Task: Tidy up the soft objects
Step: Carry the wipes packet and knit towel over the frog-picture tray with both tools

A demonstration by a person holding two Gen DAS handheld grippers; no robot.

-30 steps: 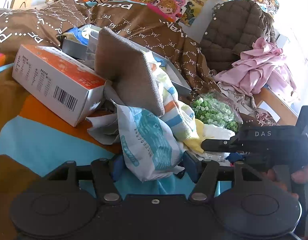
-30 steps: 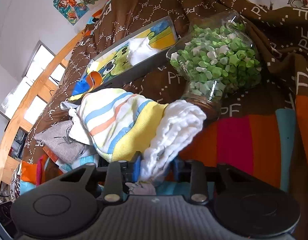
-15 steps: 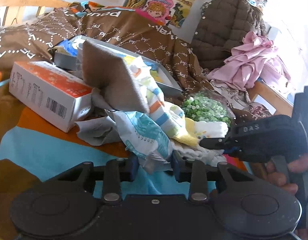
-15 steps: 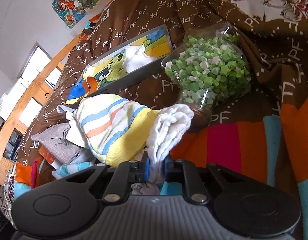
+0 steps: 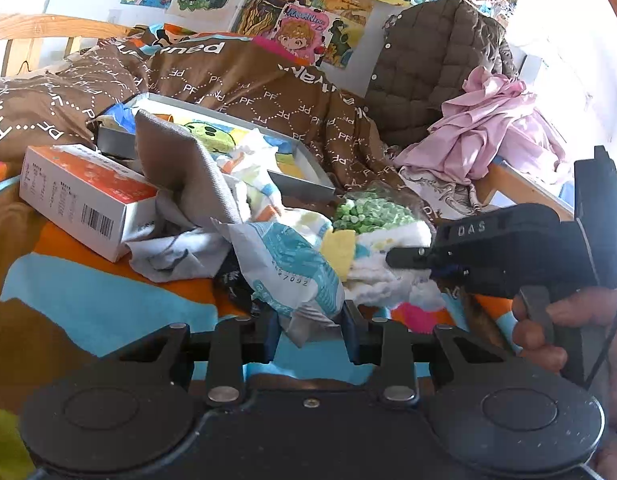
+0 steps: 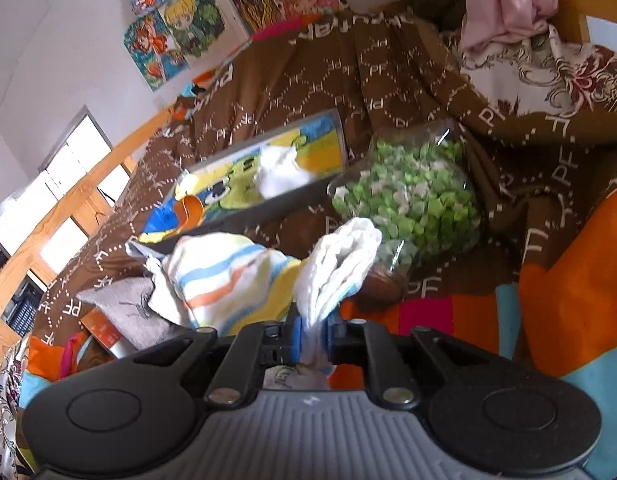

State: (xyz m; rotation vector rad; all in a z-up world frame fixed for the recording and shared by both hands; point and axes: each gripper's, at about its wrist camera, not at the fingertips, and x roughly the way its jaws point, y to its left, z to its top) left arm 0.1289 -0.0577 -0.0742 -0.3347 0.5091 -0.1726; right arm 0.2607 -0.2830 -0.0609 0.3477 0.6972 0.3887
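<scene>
Our left gripper is clamped on the teal-printed packet, and our right gripper pinches the white cloth at the edge of the striped towel. We judge this the pick-up step; next we must lift both free of the pile. Behind the pile, the grey tray holds white tissue; beside it, the clear jar is full of green paper stars.

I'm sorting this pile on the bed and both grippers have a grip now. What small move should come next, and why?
Probably lift both grippers a little and draw them apart. The left gripper pinches the blue printed pack and the right gripper pinches the white cloth, but both lie tangled with the striped cloth, so separating should free them.
</scene>
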